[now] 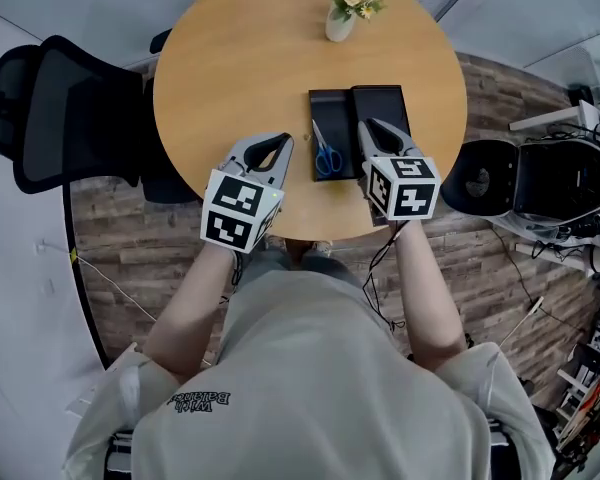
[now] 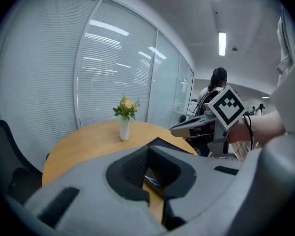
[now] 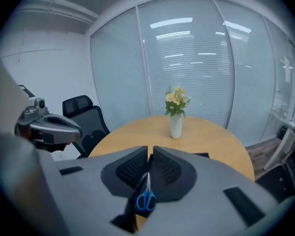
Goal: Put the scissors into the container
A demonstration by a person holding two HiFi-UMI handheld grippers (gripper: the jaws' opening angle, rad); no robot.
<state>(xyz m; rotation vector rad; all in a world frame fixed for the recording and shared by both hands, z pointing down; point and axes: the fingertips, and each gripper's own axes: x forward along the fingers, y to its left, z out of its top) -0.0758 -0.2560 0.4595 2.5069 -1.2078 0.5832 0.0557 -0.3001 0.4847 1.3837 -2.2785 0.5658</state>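
The right tool (image 1: pixel 366 125) hovers with its jaws drawn together to a thin slit, holding nothing; the left tool (image 1: pixel 283 140) is likewise closed and empty. The blue-handled steel scissors (image 1: pixel 327 155) lie flat between them on the left of two black rectangular trays (image 1: pixel 330 108) set side by side on the round light-wood worktop (image 1: pixel 250 58). This looks like the approach before the pickup. Next, one tool must open, descend over the scissors and pinch them. Which tray is the container is unclear.

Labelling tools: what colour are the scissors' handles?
Blue: the scissors show best in the head view.
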